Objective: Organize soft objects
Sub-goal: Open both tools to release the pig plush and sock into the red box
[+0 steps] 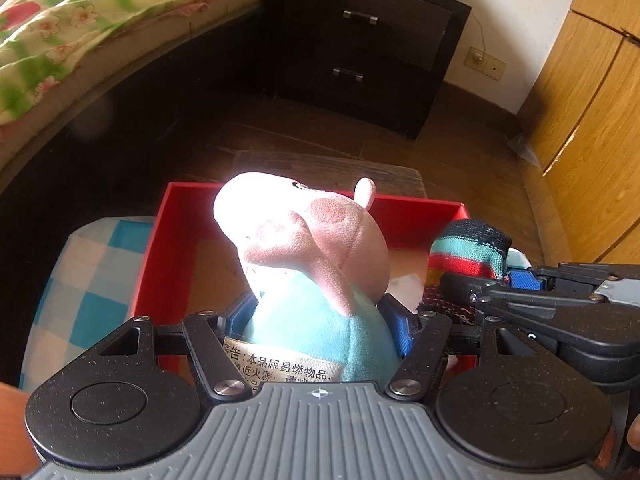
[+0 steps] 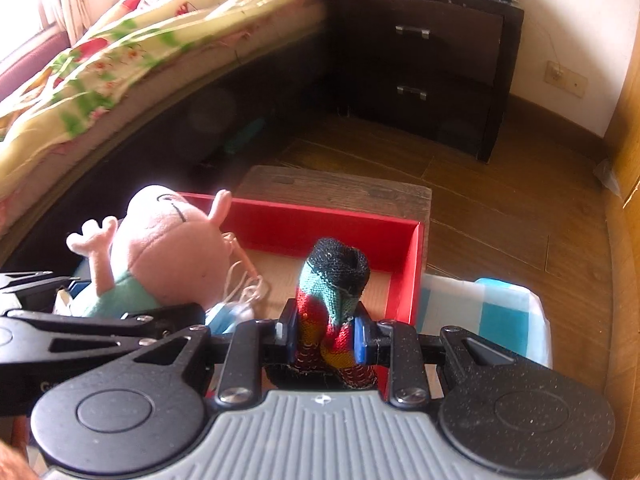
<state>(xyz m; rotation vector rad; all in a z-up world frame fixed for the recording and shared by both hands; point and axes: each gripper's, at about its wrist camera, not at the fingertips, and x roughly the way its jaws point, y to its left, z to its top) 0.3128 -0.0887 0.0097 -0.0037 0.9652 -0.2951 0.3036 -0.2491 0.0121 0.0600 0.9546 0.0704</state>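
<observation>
The left gripper (image 1: 320, 320) clamps the pig (image 1: 316, 248) and the right gripper (image 2: 325, 330) pinches the sock (image 2: 334, 292), both held over the red box (image 2: 320, 220) (on a stool). Delivery step, I judge; next, lower and release inside.

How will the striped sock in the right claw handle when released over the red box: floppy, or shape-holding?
Probably floppy: the striped sock is knit, and pinches narrow between the right claw pads. Its free end stands up only a little, so it likely slumps. Likely light; it should land without rolling in the red box.
</observation>
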